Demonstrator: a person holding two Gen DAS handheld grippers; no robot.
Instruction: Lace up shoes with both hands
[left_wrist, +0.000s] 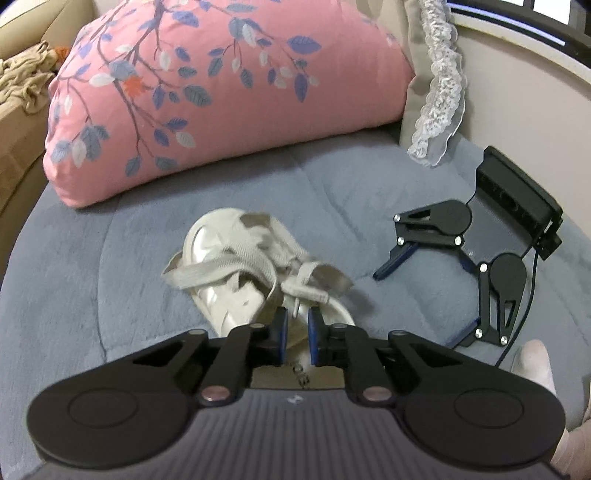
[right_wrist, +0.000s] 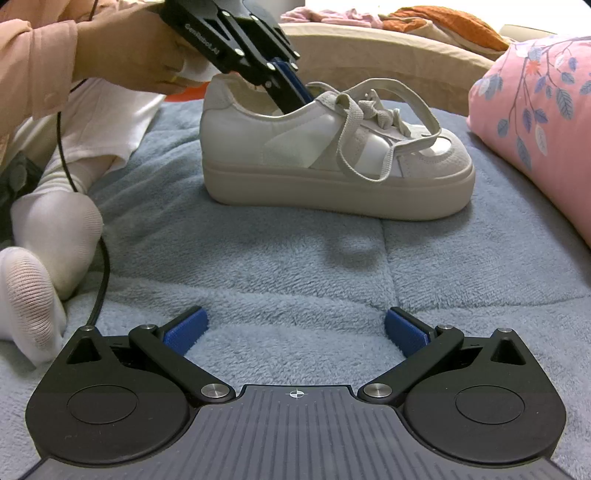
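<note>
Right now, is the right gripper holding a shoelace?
No, the right gripper rests open on the blue blanket, apart from the white shoe and its laces.

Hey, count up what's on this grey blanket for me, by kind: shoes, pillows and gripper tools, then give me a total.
White platform sneaker with grey laces: 1
Pink floral pillow: 1
Black two-finger tools with blue pads: 2, the left tool over the shoe opening and the right tool lying open on the grey fleece blanket
Total: 4

The left tongs (right_wrist: 291, 94) tips are hidden inside the shoe (right_wrist: 332, 155) collar, so their grip is unclear.
</note>
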